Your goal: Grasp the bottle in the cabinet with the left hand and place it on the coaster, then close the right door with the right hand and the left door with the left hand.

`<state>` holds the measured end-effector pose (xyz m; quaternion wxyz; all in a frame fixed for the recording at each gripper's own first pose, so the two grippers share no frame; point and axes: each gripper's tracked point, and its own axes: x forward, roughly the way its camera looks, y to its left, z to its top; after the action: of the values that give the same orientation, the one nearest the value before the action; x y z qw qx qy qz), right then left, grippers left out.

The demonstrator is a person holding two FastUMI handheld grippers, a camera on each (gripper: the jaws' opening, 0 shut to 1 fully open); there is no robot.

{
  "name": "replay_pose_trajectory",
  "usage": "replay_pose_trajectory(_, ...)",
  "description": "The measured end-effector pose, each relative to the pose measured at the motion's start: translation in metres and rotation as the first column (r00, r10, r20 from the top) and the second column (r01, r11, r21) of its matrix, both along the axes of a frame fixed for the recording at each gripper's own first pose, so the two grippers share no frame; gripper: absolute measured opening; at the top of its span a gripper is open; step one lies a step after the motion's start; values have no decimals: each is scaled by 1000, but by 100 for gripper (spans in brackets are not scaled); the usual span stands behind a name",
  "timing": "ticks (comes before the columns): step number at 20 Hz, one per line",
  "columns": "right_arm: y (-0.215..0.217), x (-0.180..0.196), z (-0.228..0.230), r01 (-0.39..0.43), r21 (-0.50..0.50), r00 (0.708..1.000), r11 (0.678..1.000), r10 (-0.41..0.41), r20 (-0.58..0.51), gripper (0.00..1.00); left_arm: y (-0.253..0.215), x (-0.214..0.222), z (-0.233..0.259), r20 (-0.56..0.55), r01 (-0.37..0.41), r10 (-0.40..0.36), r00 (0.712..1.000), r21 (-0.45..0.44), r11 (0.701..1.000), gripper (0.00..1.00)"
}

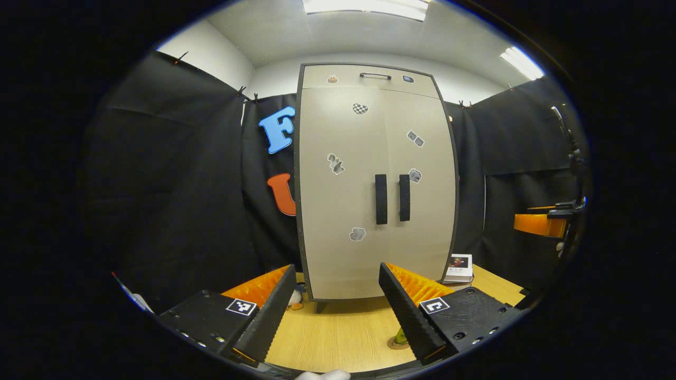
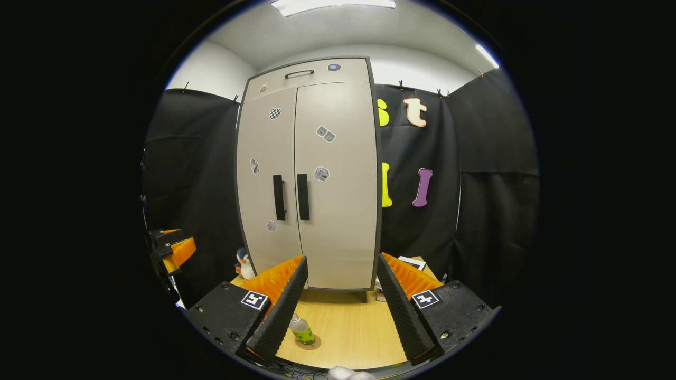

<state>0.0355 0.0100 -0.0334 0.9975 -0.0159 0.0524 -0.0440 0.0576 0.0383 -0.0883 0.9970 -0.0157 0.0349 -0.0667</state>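
The beige cabinet [image 1: 375,179] stands on the wooden table with both doors closed and two black handles [image 1: 392,198] side by side. In the right gripper view the cabinet [image 2: 311,179] rises ahead, and a small bottle of green drink [image 2: 301,328] stands on a round coaster [image 2: 308,343] near the table's front. In the left gripper view the coaster's edge [image 1: 395,343] and a bit of the bottle [image 1: 401,334] peek out beside my right finger. My left gripper [image 1: 335,311] is open and holds nothing. My right gripper [image 2: 340,309] is likewise open, well back from the doors.
A small box [image 1: 459,267] sits on the table right of the cabinet. A penguin toy [image 2: 244,264] stands at the cabinet's left foot. The other gripper's orange fingers [image 1: 538,224] show at the far right; in the right gripper view they [image 2: 177,252] show at the left.
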Motion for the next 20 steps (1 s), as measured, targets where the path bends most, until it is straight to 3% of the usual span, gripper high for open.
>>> replay_pose_trajectory(13,-4,21,6,-51,24,998,998,51,21,81,6,-2,9,7,-98,98,995,16,995,96)
replay_pose_trajectory(20,-3,33,-4,-41,9,999,999,41,16,82,6,18,6,-10,-95,95,995,-3,995,96)
